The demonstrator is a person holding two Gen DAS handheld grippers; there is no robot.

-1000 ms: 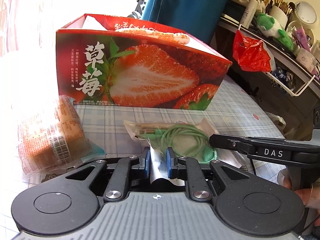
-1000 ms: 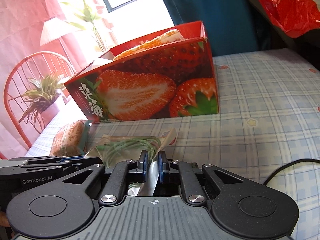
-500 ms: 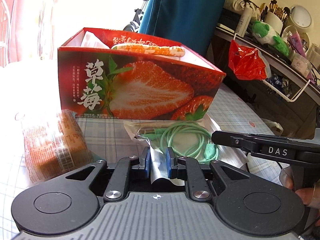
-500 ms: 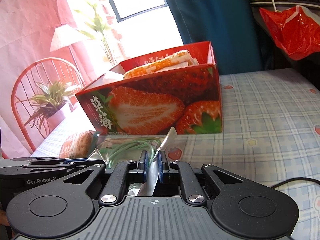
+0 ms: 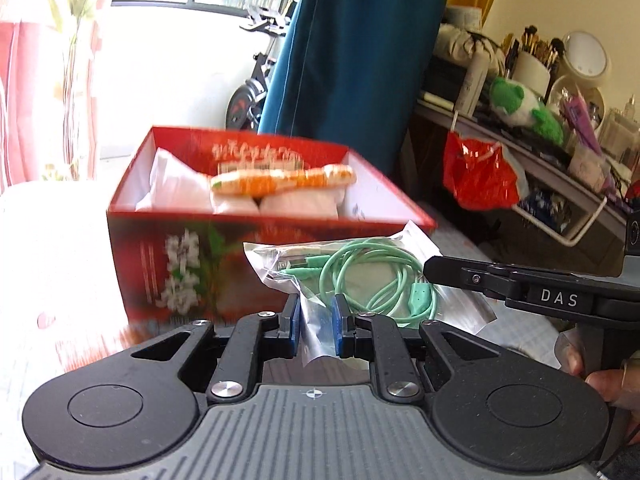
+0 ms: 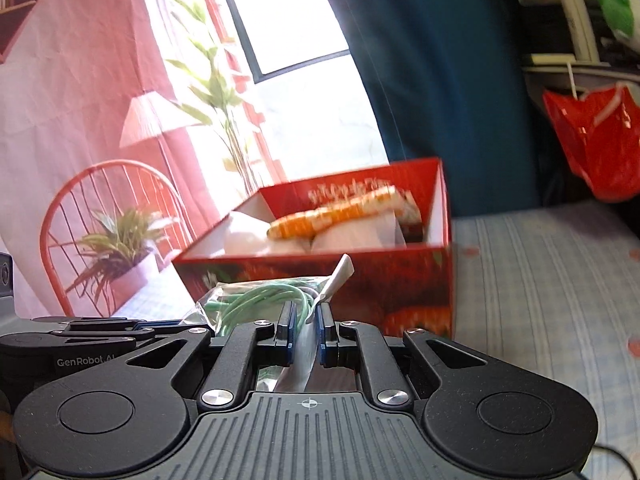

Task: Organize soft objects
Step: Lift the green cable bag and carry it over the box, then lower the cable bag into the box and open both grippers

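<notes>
Left wrist view: left gripper [image 5: 316,330] pinching clear cable bag [image 5: 360,276] before blurred strawberry box [image 5: 256,216]. Right gripper [image 6: 306,334] pinching bag's other edge; lower bag hiding behind fingers.

surface: desk [image 6: 560,280], pale blue checked cloth | on it: red strawberry-print box [image 6: 400,280], open top, standing near the far edge | count: 1

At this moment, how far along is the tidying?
Done: white packs and an orange packet already lie in the strawberry box. In hand: the left tool and right tool both pinch the bagged green cable, held before the box. Left: dropping it in.
</notes>
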